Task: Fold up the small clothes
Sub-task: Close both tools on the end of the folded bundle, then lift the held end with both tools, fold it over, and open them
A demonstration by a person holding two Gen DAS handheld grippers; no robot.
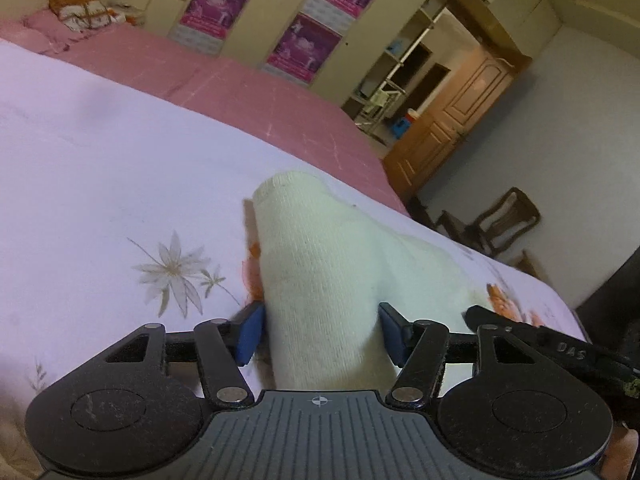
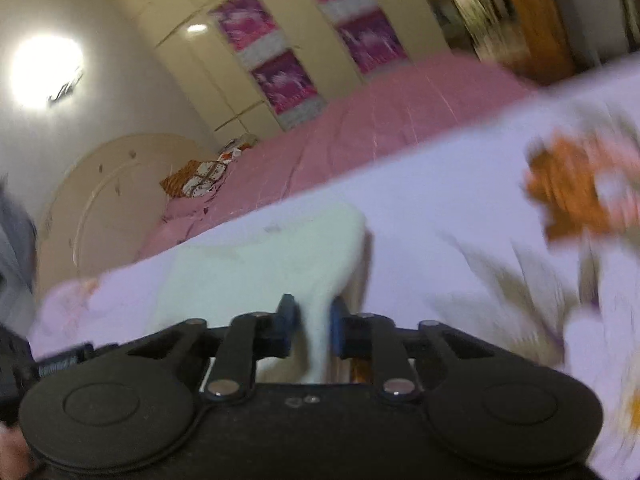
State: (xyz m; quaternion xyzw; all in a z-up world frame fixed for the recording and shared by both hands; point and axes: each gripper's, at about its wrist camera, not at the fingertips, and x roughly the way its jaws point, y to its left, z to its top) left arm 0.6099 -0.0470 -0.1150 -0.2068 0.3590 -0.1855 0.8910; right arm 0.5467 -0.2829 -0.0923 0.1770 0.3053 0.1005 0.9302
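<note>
The step in hand was the taking up of a small cream knitted garment (image 1: 320, 264) for folding, both tools already engaged with it on the bed (image 1: 80, 152).

The left hand-held gripper (image 1: 320, 332) stood about half wide, its blue pads (image 1: 250, 334) on either side of a thick roll of the knit. The cloth filled the gap from pad to pad and ran forward from the jaws, ending in a rounded, closed tip well ahead; whether the pads truly pressed it or merely flanked it could not be told for certain, though the fit looked snug.

The right hand-held gripper (image 2: 312, 326) was drawn narrow and pinched a thin edge of the same garment (image 2: 256, 256) between its pads, the rest of the cloth spreading ahead and to the left of its jaws over the flowered sheet (image 2: 460, 208). That view was blurred, so finer detail was lost. The tip of the other tool showed at the right of the left wrist view, just beside the garment.

Judging from this, the next move would call for lifting or drawing the pinched edge across the body of the garment while the left tool kept its end steady. Care would be needed to keep the soft knit from slipping or bunching.
</note>
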